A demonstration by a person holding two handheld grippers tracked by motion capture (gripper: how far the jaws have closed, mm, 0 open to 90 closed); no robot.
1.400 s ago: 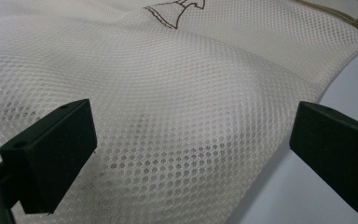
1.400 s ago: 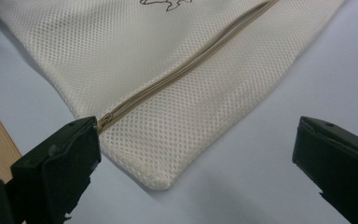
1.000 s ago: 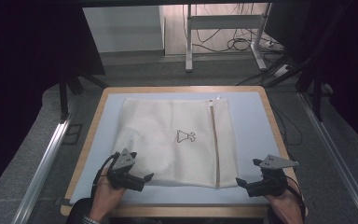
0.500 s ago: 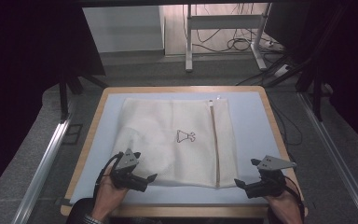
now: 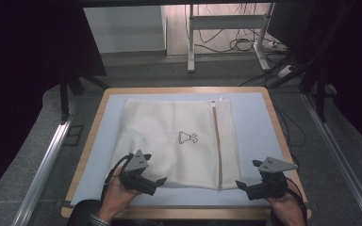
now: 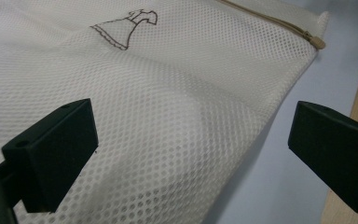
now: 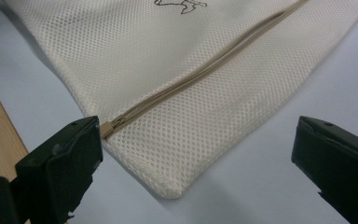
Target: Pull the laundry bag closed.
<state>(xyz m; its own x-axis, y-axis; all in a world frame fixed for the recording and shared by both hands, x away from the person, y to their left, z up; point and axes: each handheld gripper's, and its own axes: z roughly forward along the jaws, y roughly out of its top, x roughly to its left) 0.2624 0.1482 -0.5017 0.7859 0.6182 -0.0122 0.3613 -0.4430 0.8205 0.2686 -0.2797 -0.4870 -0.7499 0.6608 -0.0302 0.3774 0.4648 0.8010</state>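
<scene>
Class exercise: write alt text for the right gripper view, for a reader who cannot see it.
A near corner of a cream mesh laundry bag lies flat on a pale blue mat, framed between the right gripper's two open black jaws. A tan zipper runs diagonally across the bag, ending near the left jaw.

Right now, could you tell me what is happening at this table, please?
A person holds a gripper in each hand at the near edge of a cream mesh laundry bag lying flat on the table. The left gripper hovers open over the bag's near left part; the right gripper is open beside its near right corner, by the zipper. Neither grips the bag yet.
</scene>
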